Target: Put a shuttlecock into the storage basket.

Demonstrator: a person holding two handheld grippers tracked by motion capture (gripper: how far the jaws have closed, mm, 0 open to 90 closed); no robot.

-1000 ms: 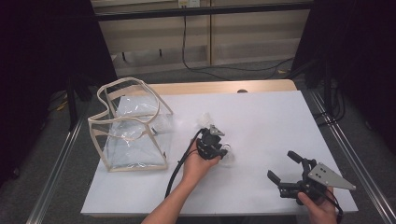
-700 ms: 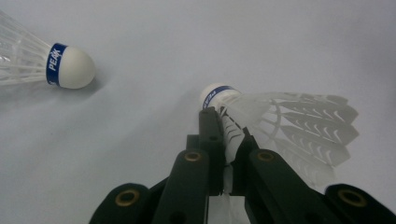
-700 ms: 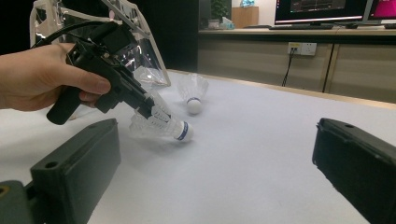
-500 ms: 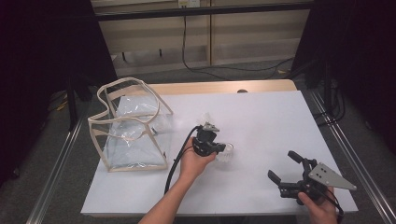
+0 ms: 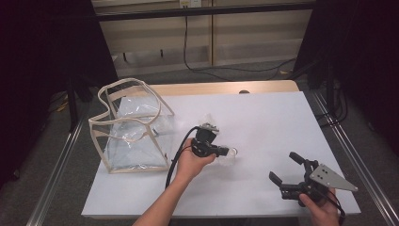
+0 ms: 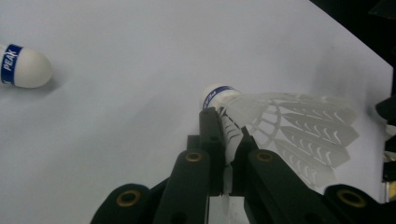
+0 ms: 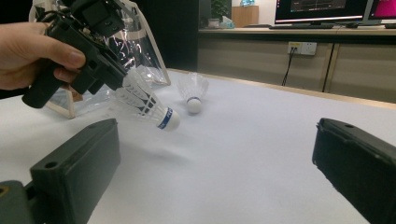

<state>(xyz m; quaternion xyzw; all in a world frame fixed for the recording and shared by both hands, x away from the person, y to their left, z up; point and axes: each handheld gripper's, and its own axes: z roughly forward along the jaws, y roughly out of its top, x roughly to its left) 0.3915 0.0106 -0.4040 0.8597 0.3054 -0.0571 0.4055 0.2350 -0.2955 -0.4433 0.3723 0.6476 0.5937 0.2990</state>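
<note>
White table (image 5: 263, 117) (dark room beyond)

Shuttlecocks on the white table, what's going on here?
The left gripper is shut on the skirt of a white feathered shuttlecock with a blue-banded cork, its cork angled down toward the white table. A second white shuttlecock lies nearby. The clear plastic tote bag with beige trim stands to the left. The right gripper rests open, apart.
</note>
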